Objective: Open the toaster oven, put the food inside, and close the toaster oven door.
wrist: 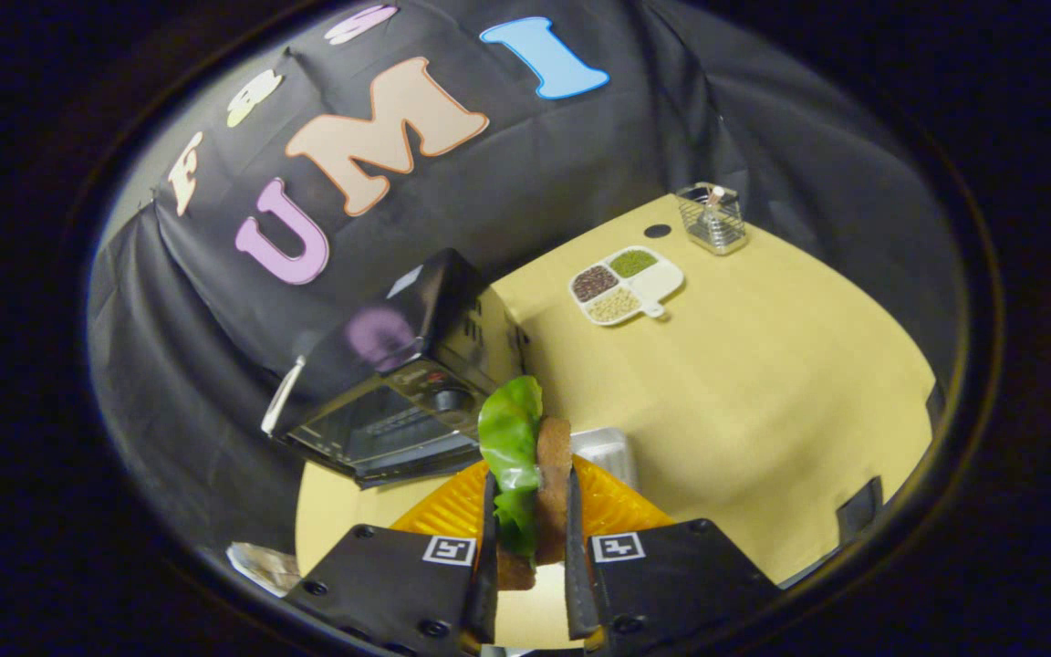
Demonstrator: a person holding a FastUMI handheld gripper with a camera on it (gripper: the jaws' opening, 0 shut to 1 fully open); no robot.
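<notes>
My gripper (531, 511) is shut on the food (525, 456), a brown slice with a green lettuce leaf standing upright between the fingers (487, 557). The food hangs above an orange ridged plate (617, 513) just under the fingertips. The black toaster oven (398, 383) sits ahead and to the left on the tan table (744, 392). Its glass front (366, 431) and knobs face me, with a white handle (283, 398) at its far left edge. I cannot tell whether the door is ajar.
A silver tray (604, 451) lies just beyond the orange plate. Further back stand a white divided dish of beans (626, 285) and a wire basket (712, 219). Black cloth walls close in behind the oven and around the table.
</notes>
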